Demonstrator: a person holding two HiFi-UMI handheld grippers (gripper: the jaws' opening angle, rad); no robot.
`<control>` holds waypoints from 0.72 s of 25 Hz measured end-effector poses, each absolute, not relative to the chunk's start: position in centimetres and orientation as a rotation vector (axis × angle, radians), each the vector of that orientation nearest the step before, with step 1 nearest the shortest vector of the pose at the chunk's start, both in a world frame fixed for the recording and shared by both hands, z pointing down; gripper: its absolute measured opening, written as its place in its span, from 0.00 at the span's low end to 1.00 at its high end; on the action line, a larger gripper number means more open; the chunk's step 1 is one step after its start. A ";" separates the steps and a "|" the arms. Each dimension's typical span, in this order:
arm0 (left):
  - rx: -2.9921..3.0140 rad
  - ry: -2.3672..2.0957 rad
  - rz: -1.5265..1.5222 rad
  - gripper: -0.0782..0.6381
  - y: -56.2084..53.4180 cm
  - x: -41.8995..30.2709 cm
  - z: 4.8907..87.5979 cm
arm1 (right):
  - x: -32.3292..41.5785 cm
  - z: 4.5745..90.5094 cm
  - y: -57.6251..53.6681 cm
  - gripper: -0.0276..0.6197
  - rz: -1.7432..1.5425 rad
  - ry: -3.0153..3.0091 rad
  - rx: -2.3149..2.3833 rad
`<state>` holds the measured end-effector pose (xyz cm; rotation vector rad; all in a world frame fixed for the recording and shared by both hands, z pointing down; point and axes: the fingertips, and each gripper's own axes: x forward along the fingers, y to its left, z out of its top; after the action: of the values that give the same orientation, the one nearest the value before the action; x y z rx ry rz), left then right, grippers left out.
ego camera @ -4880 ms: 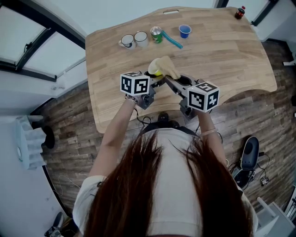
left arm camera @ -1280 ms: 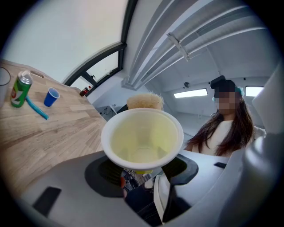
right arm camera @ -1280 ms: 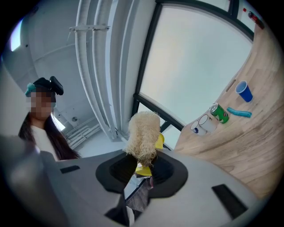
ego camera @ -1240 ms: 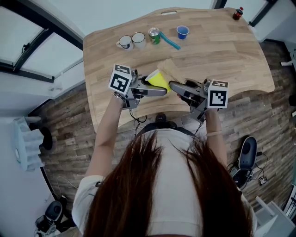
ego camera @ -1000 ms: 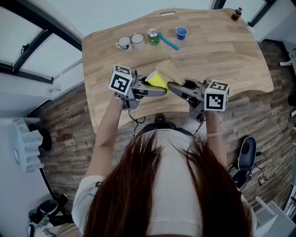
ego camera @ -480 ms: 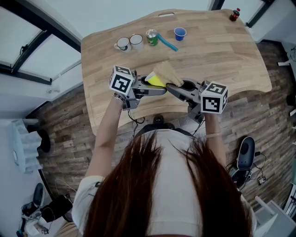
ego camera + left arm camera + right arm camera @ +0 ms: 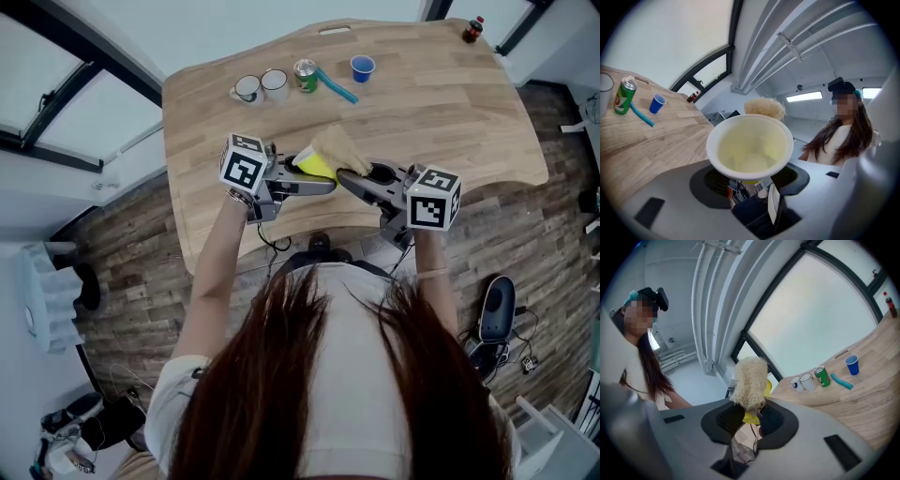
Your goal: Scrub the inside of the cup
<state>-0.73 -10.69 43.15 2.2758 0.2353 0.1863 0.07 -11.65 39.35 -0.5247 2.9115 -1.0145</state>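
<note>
A yellow cup (image 7: 314, 165) with a white rim lies on its side above the table's near edge, and my left gripper (image 7: 322, 181) is shut on it. In the left gripper view the cup (image 7: 750, 147) shows its pale, bare inside between the jaws of that gripper (image 7: 751, 180). Facing it from the right, my right gripper (image 7: 350, 177) is shut on a tan fibrous scrubber (image 7: 339, 148). The scrubber (image 7: 764, 107) sits just beyond the cup's rim, not inside it. In the right gripper view the scrubber (image 7: 750, 379) stands up from the jaws of that gripper (image 7: 749, 414), hiding most of the cup (image 7: 767, 388).
At the far side of the wooden table (image 7: 450, 112) stand two white mugs (image 7: 248, 89), a green can (image 7: 305, 74), a blue brush (image 7: 336, 84) and a blue cup (image 7: 362, 67). A dark bottle (image 7: 473, 29) is at the far right corner.
Since several seconds ago both grippers have swung from pointing away to facing each other. In the last second the right gripper rolled slightly and the scrubber shifted a little towards the cup.
</note>
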 end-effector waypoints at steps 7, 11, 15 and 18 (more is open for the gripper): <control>2.293 0.302 0.140 0.46 -9.4 -0.9 41.7 | 0.3 38.5 -10.8 0.18 -1.081 2.824 -0.427; 2.292 0.351 0.126 0.46 -8.4 -1.0 41.3 | 0.3 38.4 -10.1 0.18 -1.166 2.766 -0.335; 2.293 0.393 0.115 0.46 -7.6 -0.6 40.8 | 0.9 38.2 -9.5 0.18 -1.233 2.700 -0.256; 2.293 0.427 0.107 0.46 -7.1 -0.3 40.5 | 1.3 38.2 -9.2 0.18 -1.279 2.651 -0.198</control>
<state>-0.28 -7.10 40.48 2.2928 0.4269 0.1068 1.26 -9.22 38.24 -0.1983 2.6514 -1.2791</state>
